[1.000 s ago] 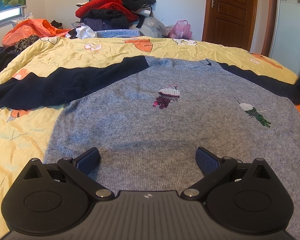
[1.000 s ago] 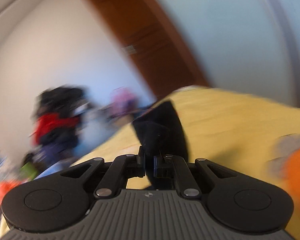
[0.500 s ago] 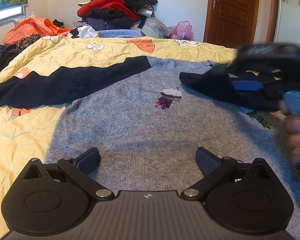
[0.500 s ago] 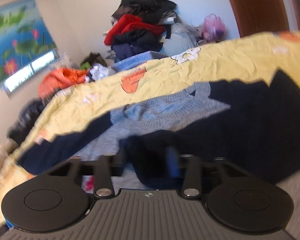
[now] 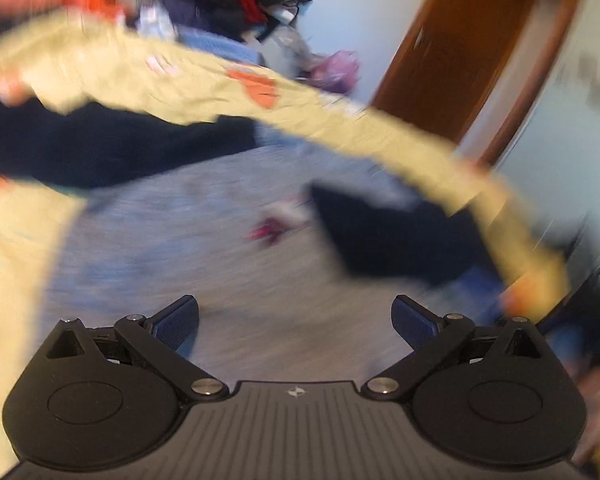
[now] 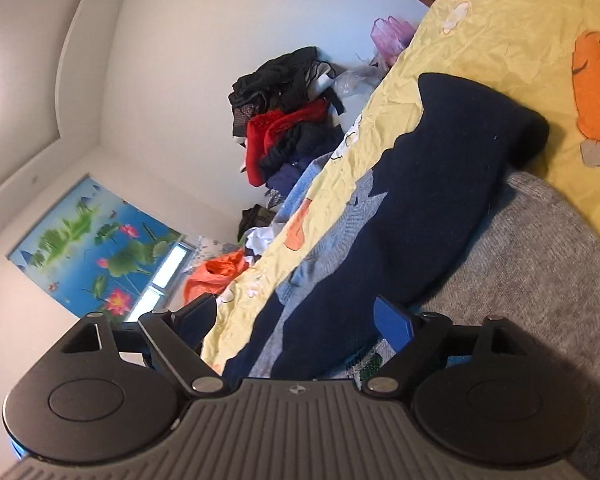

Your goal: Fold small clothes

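Observation:
A grey knit sweater [image 5: 204,248] with navy sleeves lies flat on the yellow bedcover [image 5: 16,264]. Its right navy sleeve [image 6: 420,200] is folded inward across the grey body [image 6: 540,264]; in the blurred left wrist view that sleeve [image 5: 384,236] shows as a dark patch. The left navy sleeve [image 5: 100,148] still stretches outward. My right gripper [image 6: 296,318] hovers at the folded sleeve's end; its jaws are opening, and the cloth lies between them without either pad pressing on it. My left gripper [image 5: 296,320] stands open over the sweater's lower part, holding nothing.
A tall pile of dark and red clothes [image 6: 288,120] rises beyond the bed's far edge, with an orange bag [image 6: 216,276] near a window. A brown wooden door [image 5: 460,60] is at the far right. The bedcover [image 6: 500,40] extends past the sweater.
My right gripper swung the navy sleeve down across the grey body, then opened and let it go. The left gripper lifted a little and rolled, so its view is tilted; it stayed open.

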A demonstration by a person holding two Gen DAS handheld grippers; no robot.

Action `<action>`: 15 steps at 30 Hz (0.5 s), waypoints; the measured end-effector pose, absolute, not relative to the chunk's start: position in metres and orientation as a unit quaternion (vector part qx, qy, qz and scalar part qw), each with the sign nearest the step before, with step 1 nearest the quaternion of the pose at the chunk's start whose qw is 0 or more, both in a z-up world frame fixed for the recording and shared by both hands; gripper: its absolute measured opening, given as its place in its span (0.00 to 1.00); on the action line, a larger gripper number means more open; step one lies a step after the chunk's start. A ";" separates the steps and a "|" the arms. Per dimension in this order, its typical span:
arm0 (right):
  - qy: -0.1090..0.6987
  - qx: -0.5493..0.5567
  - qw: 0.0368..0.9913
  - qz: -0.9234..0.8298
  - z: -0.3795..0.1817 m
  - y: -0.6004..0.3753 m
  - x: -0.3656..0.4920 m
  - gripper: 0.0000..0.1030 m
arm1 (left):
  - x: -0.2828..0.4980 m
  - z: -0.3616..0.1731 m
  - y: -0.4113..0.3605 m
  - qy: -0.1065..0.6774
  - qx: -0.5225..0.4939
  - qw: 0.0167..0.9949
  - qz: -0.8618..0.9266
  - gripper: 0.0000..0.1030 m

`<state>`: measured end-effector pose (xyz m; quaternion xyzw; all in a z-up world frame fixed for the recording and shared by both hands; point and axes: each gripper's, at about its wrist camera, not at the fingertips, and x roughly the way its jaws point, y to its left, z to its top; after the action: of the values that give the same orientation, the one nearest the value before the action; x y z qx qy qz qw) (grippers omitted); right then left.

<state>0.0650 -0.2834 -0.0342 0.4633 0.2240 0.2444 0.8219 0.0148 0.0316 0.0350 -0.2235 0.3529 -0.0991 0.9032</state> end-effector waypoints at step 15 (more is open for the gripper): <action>0.220 0.467 0.816 0.260 -0.038 -0.283 0.071 0.86 | 0.140 0.027 -0.053 0.439 -0.122 0.888 -0.060 0.07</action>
<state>0.0710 -0.2827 -0.0383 0.4670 0.2199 0.2597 0.8162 0.1403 -0.0531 0.0271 -0.1216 0.4393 -0.0600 0.8880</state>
